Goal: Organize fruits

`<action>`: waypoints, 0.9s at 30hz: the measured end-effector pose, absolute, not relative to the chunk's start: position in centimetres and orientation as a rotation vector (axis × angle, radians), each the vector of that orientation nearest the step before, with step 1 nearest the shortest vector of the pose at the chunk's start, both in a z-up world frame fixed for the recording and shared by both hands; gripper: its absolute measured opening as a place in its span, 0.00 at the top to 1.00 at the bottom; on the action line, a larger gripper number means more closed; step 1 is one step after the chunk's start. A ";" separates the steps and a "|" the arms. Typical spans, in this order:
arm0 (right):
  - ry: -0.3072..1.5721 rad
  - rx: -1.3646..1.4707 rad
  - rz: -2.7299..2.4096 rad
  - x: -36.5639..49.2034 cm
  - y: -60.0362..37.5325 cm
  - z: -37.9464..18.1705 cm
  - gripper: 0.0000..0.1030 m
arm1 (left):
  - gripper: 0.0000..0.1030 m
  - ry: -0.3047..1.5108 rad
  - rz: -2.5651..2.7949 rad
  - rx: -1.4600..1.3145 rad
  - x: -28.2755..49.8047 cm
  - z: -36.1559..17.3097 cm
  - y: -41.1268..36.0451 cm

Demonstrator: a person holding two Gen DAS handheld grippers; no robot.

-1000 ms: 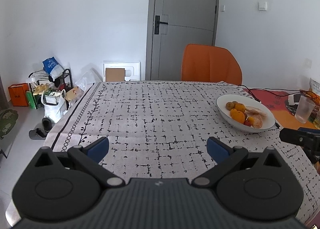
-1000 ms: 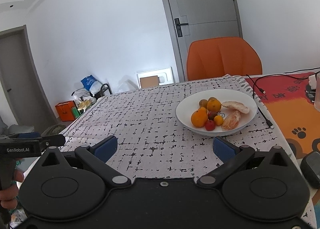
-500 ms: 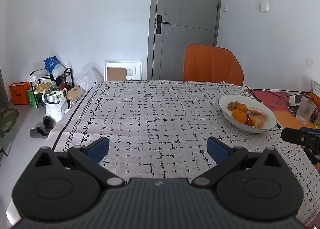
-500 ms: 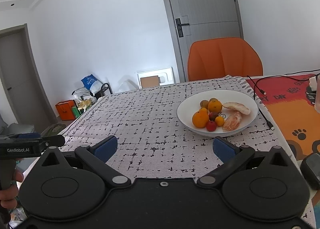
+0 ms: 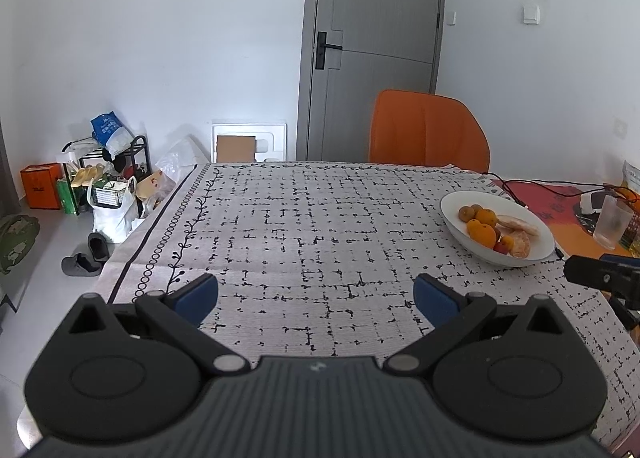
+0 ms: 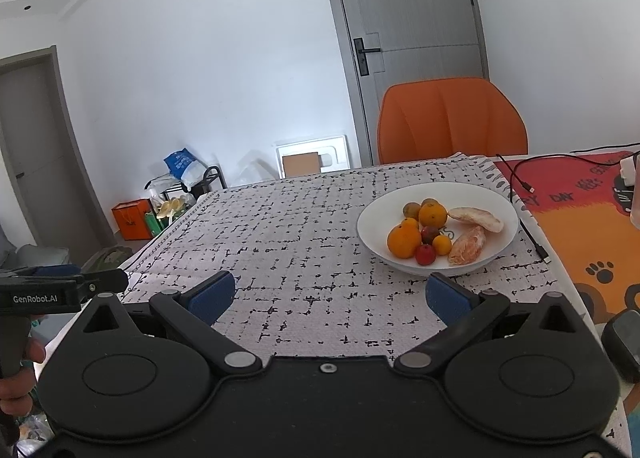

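Both cameras have drifted only slightly over the last second: the white bowl sits a touch lower and farther right in each view than it did, while the fruit inside keeps its arrangement.

Now the left hand-held gripper hovers over the patterned cloth near the desk's front edge, its blue pads spread wide with nothing between them. Beside it, the right hand-held gripper is equally wide open and empty, aimed at the bowl just ahead of its right finger.

All the fruit in view lies in that bowl, toward the right side of the desk: two oranges, a pair of small brownish fruits at the back, a small red fruit, a small yellow one, a dark one between them, and two peeled citrus pieces. No loose fruit shows on the cloth.

As a judgement, this fits either end of the job: fruit gathered in the bowl as the finished result, or a mixed bowl waiting to be sorted elsewhere. Nothing visible settles which, and no second container for sorting is in sight.
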State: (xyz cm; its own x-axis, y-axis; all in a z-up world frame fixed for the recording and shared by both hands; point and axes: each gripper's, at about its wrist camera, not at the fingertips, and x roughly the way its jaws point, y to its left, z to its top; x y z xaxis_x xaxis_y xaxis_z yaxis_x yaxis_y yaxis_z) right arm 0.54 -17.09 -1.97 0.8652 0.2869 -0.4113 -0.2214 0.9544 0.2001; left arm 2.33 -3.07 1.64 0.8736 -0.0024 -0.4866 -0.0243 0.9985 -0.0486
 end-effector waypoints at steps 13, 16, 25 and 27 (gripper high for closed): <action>0.452 0.138 0.276 0.6 -16.6 -1.9 0.00 | 0.00 0.510 0.020 -0.059 2.1 1.6 -2.4; 0.450 0.134 0.275 0.5 -16.5 -1.8 0.00 | 0.00 0.512 0.022 -0.059 2.2 1.6 -2.3; 0.454 0.128 0.276 0.5 -16.2 -1.8 0.00 | 0.00 0.512 0.022 -0.060 2.1 1.5 -2.2; 0.454 0.126 0.277 0.5 -16.1 -1.7 0.00 | 0.00 0.509 0.023 -0.061 2.0 1.6 -2.1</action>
State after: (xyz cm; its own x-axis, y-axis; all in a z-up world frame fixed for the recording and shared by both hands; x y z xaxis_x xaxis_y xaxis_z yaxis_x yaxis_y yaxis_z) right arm 0.49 -16.12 -1.72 0.8621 0.2916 -0.4144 -0.2359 0.9547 0.1812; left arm 1.97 -2.09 1.56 0.8730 0.0070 -0.4878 -0.0376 0.9979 -0.0530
